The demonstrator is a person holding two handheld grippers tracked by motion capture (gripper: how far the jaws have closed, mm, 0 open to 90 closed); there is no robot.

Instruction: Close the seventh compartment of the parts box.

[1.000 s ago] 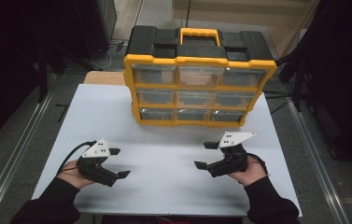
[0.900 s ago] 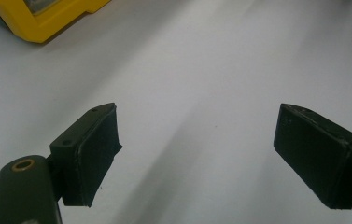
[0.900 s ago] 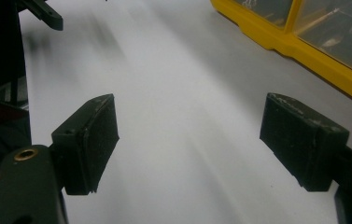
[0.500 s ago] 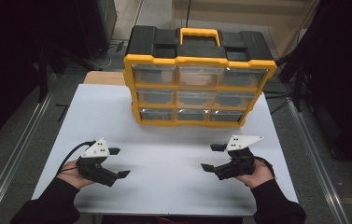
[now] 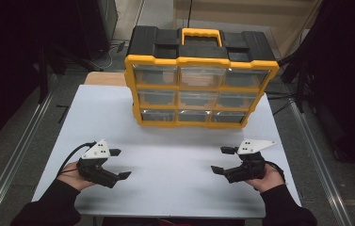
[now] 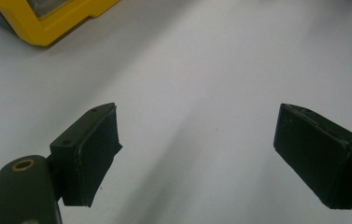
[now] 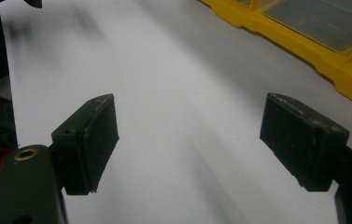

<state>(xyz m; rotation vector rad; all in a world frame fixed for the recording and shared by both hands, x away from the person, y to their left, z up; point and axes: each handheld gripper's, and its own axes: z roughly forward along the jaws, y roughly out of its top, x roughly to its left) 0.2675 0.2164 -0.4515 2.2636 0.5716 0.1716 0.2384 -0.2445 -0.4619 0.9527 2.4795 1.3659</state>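
Both tongs, left [image 5: 120, 163] and right [image 5: 221, 160], I am holding wide open near the yellow drawer organizer [image 5: 199, 89], gripping nothing.

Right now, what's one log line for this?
left claw: open, empty | right claw: open, empty | drawer box: drawers shut, untouched | table

Looks like a lab or workshop recording bay — plain white tabletop [image 5: 175, 188] on a grey floor w/ metal rails [image 5: 20, 155] running along both sides, black curtains [image 5: 344, 70] closing off the surroundings. A yellow-and-black parts organiser [image 5: 201, 80] w/ clear drawers stands at the back edge, cables [image 5: 114, 47] on the floor behind — no household furniture.
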